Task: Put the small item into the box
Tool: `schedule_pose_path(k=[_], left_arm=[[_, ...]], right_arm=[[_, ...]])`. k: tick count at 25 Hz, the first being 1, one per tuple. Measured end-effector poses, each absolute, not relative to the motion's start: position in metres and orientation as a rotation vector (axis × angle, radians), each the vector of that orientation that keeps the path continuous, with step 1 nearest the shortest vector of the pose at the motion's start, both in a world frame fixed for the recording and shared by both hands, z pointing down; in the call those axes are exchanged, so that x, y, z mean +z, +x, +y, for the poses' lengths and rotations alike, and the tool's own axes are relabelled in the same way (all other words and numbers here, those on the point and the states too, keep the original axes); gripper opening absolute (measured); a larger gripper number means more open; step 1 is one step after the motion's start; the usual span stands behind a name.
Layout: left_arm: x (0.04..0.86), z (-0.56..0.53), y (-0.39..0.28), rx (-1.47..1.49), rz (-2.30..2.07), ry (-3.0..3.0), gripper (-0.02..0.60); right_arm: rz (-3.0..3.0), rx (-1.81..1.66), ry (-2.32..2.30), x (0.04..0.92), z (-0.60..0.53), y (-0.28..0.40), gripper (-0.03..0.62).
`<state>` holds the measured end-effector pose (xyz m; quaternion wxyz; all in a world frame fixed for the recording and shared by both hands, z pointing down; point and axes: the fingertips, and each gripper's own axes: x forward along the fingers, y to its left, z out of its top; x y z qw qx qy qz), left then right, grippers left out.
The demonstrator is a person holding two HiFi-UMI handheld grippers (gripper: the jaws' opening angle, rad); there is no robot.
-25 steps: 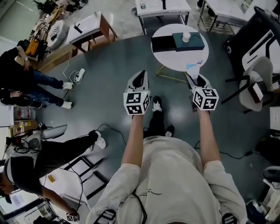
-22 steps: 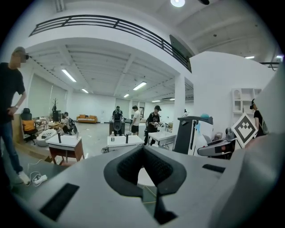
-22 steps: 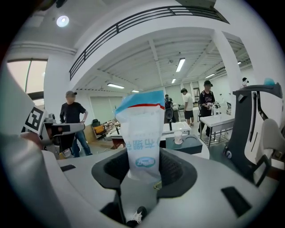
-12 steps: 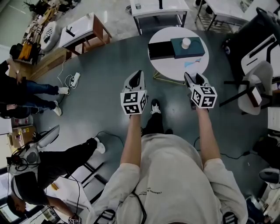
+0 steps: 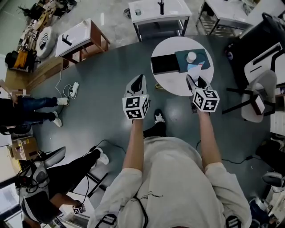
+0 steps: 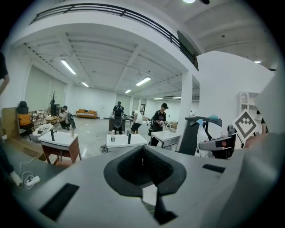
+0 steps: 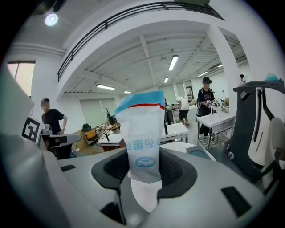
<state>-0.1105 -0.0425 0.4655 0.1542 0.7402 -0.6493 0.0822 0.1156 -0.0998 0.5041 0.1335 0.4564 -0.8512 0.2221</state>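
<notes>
My right gripper [image 5: 196, 83] is shut on a white sachet with a blue top [image 5: 195, 67], which stands upright between the jaws in the right gripper view [image 7: 142, 142]. Its tip reaches over the near edge of a round white table [image 5: 178, 84]. On that table lie a black box [image 5: 164, 64] and a teal box [image 5: 199, 55] with a small white item [image 5: 191, 56] on it. My left gripper [image 5: 136, 83] is held level with the right one, over the floor left of the table. Its jaws [image 6: 143, 167] look shut with nothing between them.
Two white tables [image 5: 159, 11] stand behind the round one and a wood-sided table [image 5: 82, 35] at the back left. A chair [image 5: 262, 84] is at the right. People [image 5: 26, 109] and a cable with a power strip [image 5: 71, 87] are at the left.
The person has stepped towards the round table, which now lies closer to both grippers. The sachet stays gripped in the right gripper throughout.
</notes>
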Motion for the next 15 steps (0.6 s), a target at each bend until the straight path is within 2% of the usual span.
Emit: schedule_pose_path(k=[15], left_arm=[[0.493,-0.133,-0.171,0.217,-1.734,2.145,0.020]], right_arm=[[-2.383,0.637,1.369,0.522,-0.184,0.050,0.207]])
